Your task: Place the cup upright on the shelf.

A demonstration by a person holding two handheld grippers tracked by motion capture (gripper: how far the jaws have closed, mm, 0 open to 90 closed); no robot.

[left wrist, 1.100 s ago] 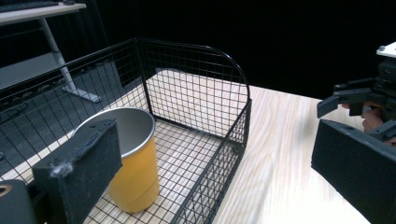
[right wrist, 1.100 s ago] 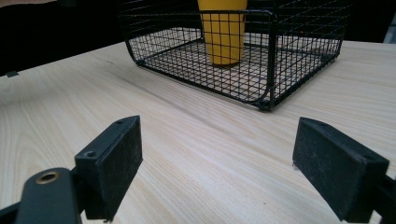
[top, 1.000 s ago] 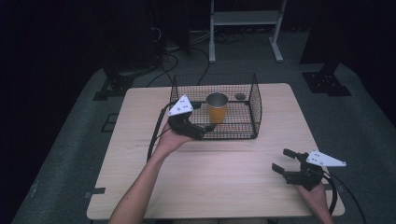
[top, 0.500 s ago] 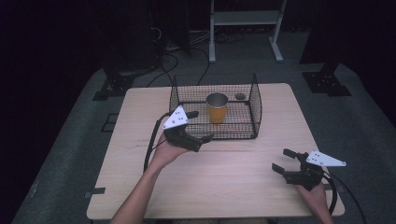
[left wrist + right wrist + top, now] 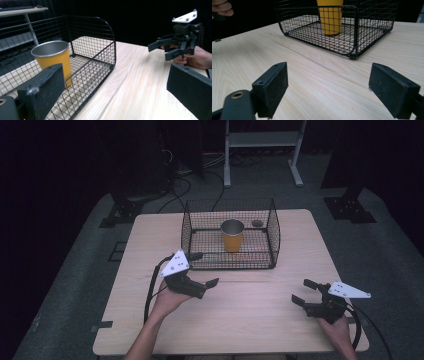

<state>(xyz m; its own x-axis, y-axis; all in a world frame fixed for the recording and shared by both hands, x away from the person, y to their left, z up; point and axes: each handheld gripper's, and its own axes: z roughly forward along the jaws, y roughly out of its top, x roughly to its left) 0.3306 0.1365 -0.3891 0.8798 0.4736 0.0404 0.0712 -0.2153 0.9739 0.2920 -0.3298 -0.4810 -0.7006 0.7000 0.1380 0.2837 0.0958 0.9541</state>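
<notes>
The right gripper hovers low over the pale wooden counter, its two black jaws spread wide apart with nothing between them. Ahead stands a black wire basket, resting on the counter. Inside it an orange cup stands upright on the basket's mesh floor, its top cut off by the frame. Fingers of a hand show at the upper left corner.

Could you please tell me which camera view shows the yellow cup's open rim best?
The high view: it looks down into the yellow cup, upright inside the wire basket. The left gripper view shows the rim obliquely; the right gripper view cuts the top off.
</notes>
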